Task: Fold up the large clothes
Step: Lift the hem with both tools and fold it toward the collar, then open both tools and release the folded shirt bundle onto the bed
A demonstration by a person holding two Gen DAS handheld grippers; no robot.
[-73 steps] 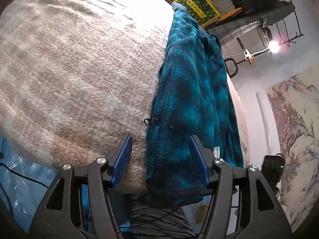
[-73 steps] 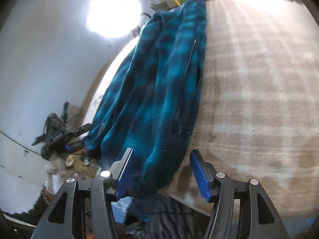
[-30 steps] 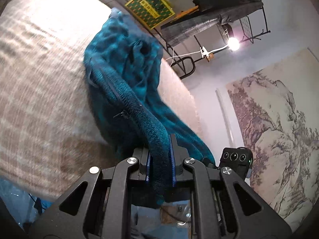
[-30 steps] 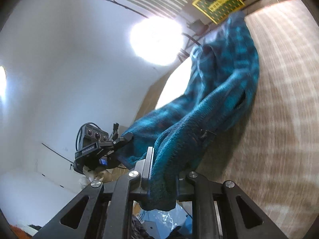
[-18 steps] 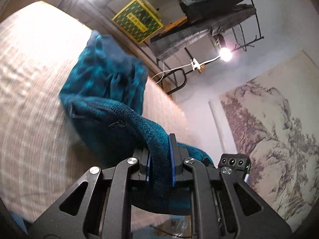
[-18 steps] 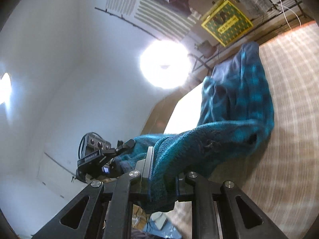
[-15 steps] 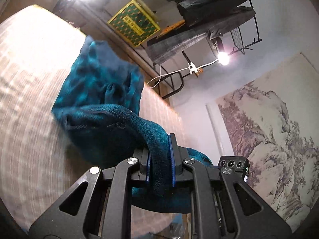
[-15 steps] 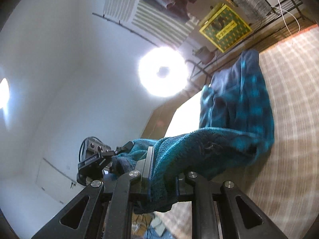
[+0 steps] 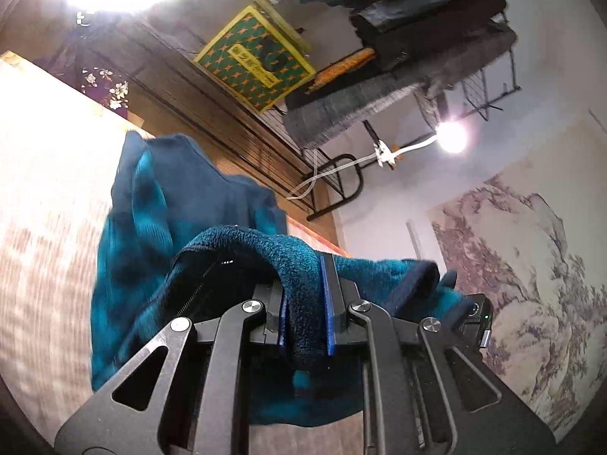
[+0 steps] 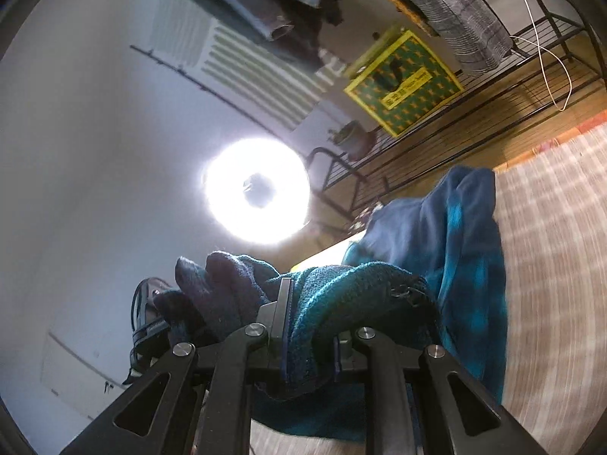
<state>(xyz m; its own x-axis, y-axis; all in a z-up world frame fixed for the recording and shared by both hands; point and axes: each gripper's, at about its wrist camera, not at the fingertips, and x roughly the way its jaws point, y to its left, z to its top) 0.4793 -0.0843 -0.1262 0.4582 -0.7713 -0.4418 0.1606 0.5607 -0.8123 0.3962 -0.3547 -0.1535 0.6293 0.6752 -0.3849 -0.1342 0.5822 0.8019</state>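
The near hem of the teal fleece jacket [image 9: 144, 235] is clamped in both the left gripper [image 9: 303, 303] and right gripper [image 10: 307, 326] and held raised above the plaid blanket [image 10: 561, 227], probably so it can be folded over its far half, which lies on the blanket

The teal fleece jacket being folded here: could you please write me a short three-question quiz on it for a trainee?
1. True or false: both grippers are shut on the jacket.
2. What does the far end of the jacket rest on? A) a beige checked blanket B) a tiled floor C) a chair
3. Fill in: in the left wrist view, the left gripper pinches a fold of jacket between its blue ____.

Key: 1 true, the right gripper also clamps fleece. 2 A, the blanket. 3 fingers.
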